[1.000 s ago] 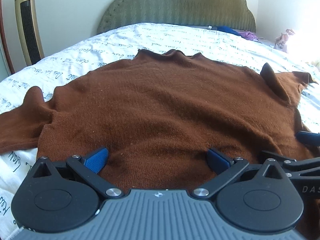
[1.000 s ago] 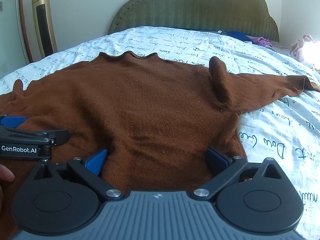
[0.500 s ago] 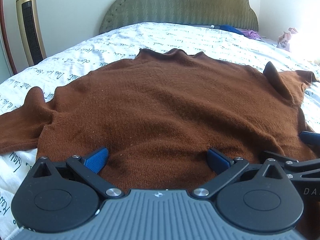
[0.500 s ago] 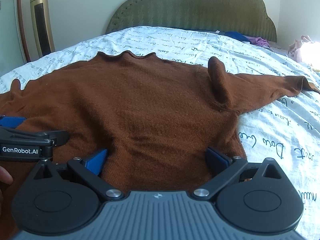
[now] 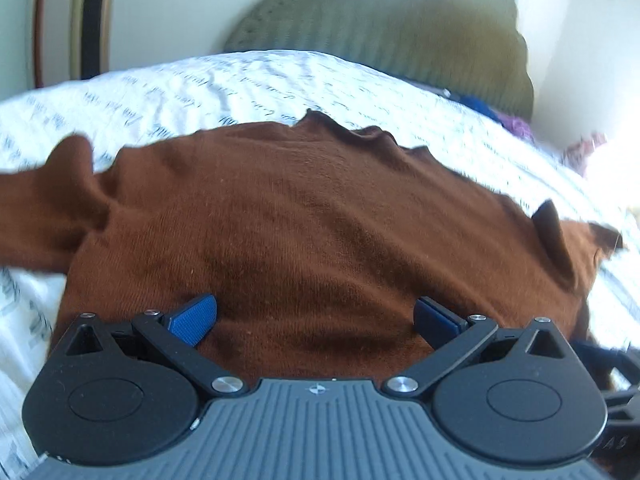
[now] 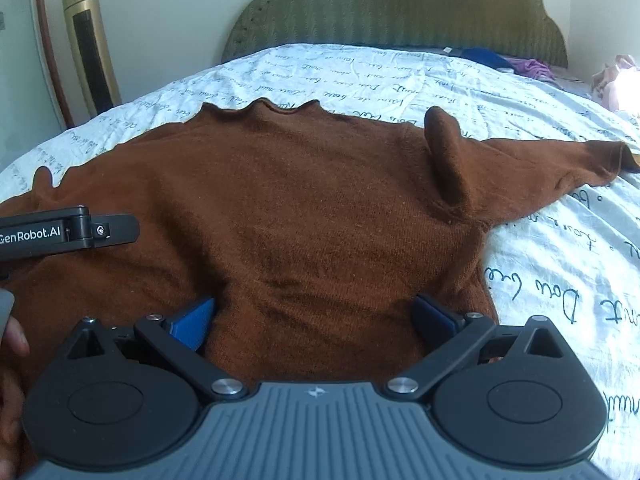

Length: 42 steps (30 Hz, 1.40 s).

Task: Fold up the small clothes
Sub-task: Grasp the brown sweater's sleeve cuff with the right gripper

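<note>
The left gripper is spread wide over the near hem of the brown sweater, and the right gripper is spread just as wide beside it, neither holding anything. The sweater lies flat on the white bedsheet, stretching ahead of both grippers to its collar on the far side. One sleeve runs out ahead and right of the right gripper, a fold standing up at its shoulder.
</note>
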Each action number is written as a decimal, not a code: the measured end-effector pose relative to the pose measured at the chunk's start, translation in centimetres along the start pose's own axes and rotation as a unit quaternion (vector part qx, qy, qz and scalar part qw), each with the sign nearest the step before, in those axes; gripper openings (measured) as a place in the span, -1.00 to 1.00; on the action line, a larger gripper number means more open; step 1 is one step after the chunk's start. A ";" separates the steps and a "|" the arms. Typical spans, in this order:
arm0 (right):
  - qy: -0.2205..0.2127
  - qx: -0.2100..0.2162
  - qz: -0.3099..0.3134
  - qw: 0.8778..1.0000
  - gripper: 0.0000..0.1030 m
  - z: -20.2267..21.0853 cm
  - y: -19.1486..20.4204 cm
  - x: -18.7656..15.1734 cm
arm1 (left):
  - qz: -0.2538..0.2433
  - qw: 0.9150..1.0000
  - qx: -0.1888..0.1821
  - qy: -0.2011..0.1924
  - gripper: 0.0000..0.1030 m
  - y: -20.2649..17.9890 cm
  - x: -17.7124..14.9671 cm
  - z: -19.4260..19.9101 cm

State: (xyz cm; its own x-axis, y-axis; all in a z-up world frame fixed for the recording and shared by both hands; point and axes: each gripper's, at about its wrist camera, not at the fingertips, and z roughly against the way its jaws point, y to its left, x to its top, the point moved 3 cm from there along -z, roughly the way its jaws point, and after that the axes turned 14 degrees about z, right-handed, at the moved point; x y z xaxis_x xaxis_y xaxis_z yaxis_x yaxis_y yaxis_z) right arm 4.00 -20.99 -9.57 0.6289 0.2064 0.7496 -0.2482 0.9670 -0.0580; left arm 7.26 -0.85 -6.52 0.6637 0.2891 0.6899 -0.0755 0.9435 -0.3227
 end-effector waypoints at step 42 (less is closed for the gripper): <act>-0.060 -0.116 -0.416 0.900 -0.82 -1.3 -44.4 -0.8 | -0.057 0.998 0.040 0.005 1.00 -1.4 -0.4 -1.0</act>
State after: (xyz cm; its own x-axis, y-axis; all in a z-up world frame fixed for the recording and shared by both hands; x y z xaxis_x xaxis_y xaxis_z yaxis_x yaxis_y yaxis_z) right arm 15.45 -63.92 -8.48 0.4385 -0.6071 0.6627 0.4407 0.7879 0.4301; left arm 7.86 -2.46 -7.02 0.6786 0.1786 0.7125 -0.0591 0.9801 -0.1894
